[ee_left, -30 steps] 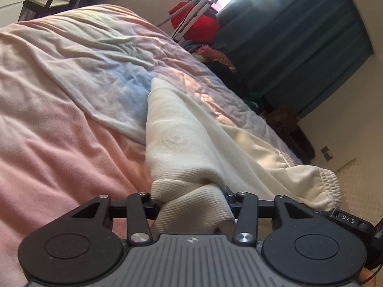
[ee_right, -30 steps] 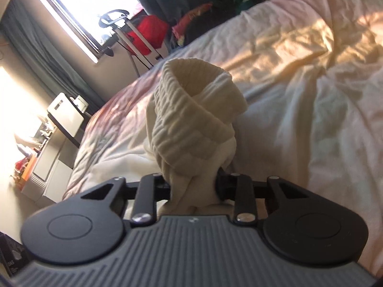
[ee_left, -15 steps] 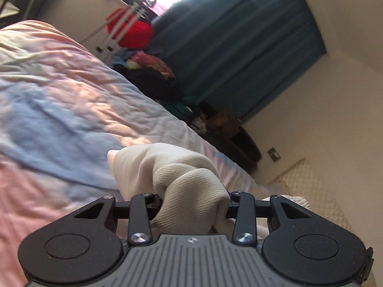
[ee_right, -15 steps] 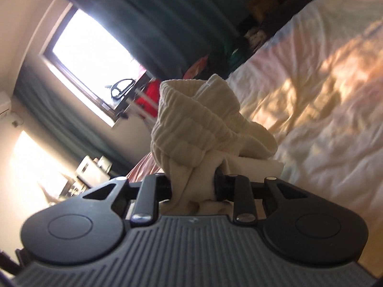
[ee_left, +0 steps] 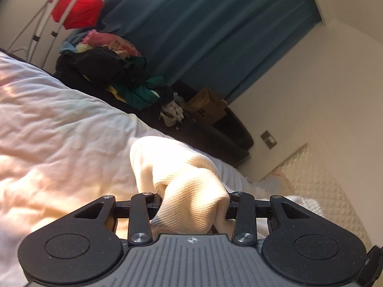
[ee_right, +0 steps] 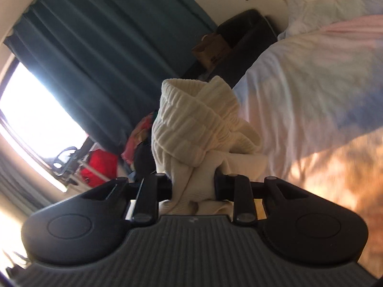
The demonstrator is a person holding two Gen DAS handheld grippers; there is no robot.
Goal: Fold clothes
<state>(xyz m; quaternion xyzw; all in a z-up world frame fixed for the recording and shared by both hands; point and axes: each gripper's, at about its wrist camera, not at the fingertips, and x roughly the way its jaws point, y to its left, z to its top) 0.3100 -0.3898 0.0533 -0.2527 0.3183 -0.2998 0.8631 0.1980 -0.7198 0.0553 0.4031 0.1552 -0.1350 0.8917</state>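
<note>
Between both tongs we see the cream garment [ee_right: 196, 124] bunched; left gripper [ee_left: 194, 205] and right gripper [ee_right: 192, 186] clench it, its ribbed end pointing forward past the right gripper.

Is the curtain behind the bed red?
No, the curtain is dark teal; the only red thing there is a red cloth on a white rack.

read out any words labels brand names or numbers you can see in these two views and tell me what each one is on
No text can be read in either view.
Brown cardboard box beside the blue curtain: dark print on its side, too blurred to read.
Left tool body: a small round crosshair mark only, no lettering.
</note>
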